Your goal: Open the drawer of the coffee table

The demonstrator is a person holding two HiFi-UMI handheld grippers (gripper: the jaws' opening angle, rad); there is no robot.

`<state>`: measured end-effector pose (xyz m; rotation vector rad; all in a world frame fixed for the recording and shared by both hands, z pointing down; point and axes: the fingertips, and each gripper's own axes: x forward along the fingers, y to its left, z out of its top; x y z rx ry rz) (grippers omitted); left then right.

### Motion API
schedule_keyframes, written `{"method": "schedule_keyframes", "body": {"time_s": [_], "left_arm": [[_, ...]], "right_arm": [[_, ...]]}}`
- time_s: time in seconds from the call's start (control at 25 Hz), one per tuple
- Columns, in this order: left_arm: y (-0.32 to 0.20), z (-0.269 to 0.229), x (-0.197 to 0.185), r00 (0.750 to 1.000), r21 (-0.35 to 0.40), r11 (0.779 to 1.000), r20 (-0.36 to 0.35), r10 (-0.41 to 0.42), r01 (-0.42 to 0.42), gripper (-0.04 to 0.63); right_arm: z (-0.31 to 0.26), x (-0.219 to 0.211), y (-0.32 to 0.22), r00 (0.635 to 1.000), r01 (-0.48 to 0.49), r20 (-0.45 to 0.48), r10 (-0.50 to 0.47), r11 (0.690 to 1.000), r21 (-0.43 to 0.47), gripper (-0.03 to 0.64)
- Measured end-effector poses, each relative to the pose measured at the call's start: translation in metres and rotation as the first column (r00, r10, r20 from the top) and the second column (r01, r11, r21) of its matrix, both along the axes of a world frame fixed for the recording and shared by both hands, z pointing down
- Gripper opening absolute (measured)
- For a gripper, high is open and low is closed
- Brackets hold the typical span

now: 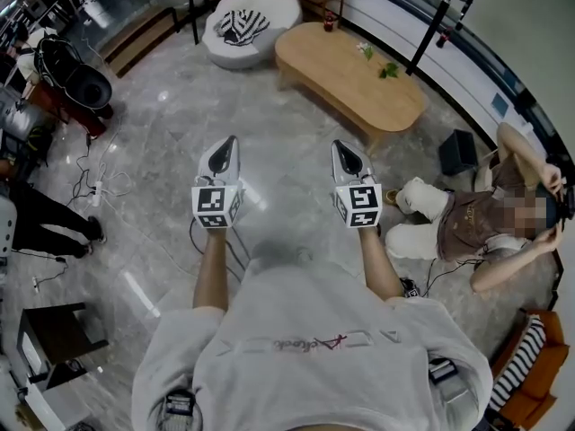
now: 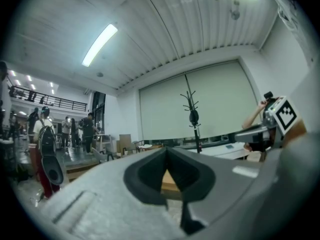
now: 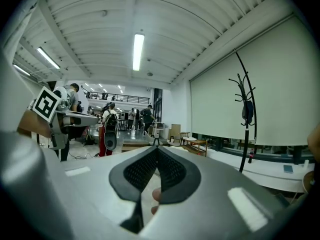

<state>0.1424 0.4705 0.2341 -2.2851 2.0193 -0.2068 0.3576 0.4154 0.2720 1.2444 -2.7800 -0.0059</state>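
The light wooden oval coffee table (image 1: 350, 70) stands at the upper middle of the head view, well beyond both grippers; no drawer shows from here. My left gripper (image 1: 230, 142) and right gripper (image 1: 339, 146) are held side by side over the marble floor, pointing toward the table. Both are shut with nothing between their jaws. In the left gripper view the jaws (image 2: 167, 150) meet at the tips, and a strip of the wooden table (image 2: 169, 185) shows through the gap below. In the right gripper view the jaws (image 3: 156, 149) also meet, empty.
A white pouf (image 1: 247, 25) with a striped cloth sits left of the table. A black stand (image 1: 440, 16) rises at the table's far right. A person (image 1: 476, 218) sits on the floor at right, beside a black box (image 1: 458, 151). Cables and a power strip (image 1: 94, 187) lie at left.
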Motion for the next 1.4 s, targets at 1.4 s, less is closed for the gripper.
{"method": "schedule_keyframes", "body": {"time_s": [1.4], "left_arm": [[-0.240,0.005,-0.162,0.995,0.024,0.999,-0.097,0.025,-0.023,0.002]], "right_arm": [[-0.026,-0.165,-0.238,0.999,-0.040,-0.029,0.041,0.999,0.036,0.005]]}}
